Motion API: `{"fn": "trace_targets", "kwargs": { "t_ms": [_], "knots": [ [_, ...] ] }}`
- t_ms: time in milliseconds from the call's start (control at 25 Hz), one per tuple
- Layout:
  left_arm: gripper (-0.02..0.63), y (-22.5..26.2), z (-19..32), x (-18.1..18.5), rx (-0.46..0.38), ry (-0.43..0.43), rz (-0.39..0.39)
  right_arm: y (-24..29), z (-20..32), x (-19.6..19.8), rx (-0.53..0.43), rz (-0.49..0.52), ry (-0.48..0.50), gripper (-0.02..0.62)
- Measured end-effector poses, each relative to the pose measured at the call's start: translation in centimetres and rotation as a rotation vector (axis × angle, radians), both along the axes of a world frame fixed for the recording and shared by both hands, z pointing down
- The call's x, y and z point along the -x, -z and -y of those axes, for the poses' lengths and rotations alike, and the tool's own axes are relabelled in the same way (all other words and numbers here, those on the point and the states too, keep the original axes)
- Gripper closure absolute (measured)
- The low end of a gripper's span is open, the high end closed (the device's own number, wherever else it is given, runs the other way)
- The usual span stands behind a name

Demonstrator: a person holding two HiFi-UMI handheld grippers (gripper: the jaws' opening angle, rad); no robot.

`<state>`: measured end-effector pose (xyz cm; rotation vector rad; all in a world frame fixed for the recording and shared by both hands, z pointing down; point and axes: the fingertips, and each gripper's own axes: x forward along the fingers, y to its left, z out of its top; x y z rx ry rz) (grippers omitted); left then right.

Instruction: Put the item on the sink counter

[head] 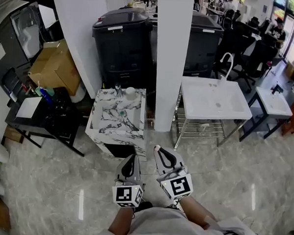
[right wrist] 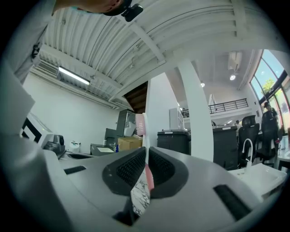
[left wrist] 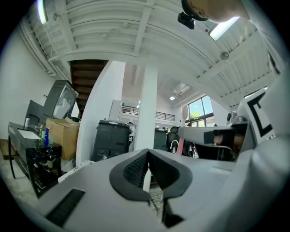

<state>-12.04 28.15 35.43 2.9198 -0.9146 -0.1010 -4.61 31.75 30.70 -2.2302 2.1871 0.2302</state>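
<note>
A marble-patterned sink counter (head: 100,128) with a sunken basin and a small faucet stands on the floor ahead of me. Both grippers hover low in front of it, near my body. My right gripper (head: 158,149) (right wrist: 146,168) is shut on a thin pink-and-white toothbrush (right wrist: 143,132). The brush stands upright between the dark pads, with its bristled head above them. My left gripper (head: 131,158) (left wrist: 147,168) is shut with nothing between its pads. The toothbrush is too small to make out in the head view.
A white pillar (head: 172,57) rises just right of the marble counter. Behind it stands a black bin (head: 124,39). A white basin on a metal rack (head: 214,99) is at the right. A black table (head: 34,116) and a cardboard box (head: 54,65) are at the left.
</note>
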Motion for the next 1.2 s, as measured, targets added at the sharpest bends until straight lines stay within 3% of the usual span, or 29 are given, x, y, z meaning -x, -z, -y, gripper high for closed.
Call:
{"fn": "trace_targets", "kwargs": {
  "t_ms": [440,840,1200],
  "knots": [
    [0.597,-1.3,5.4,1.4,0.022,-0.08,0.002,-0.9,5.6,2.4,0.02,0.003,-0.017,0.574],
    [0.597,-4.2,8.7,3.2,0.101,-0.142,0.028,-2.6,9.4,5.1,0.09,0.004,-0.04,0.574],
    [0.597,-5.3,11.2,2.6,0.124,-0.141,0.033,-3.4,12.0,3.7,0.106,0.012,-0.06,0.574]
  ]
}}
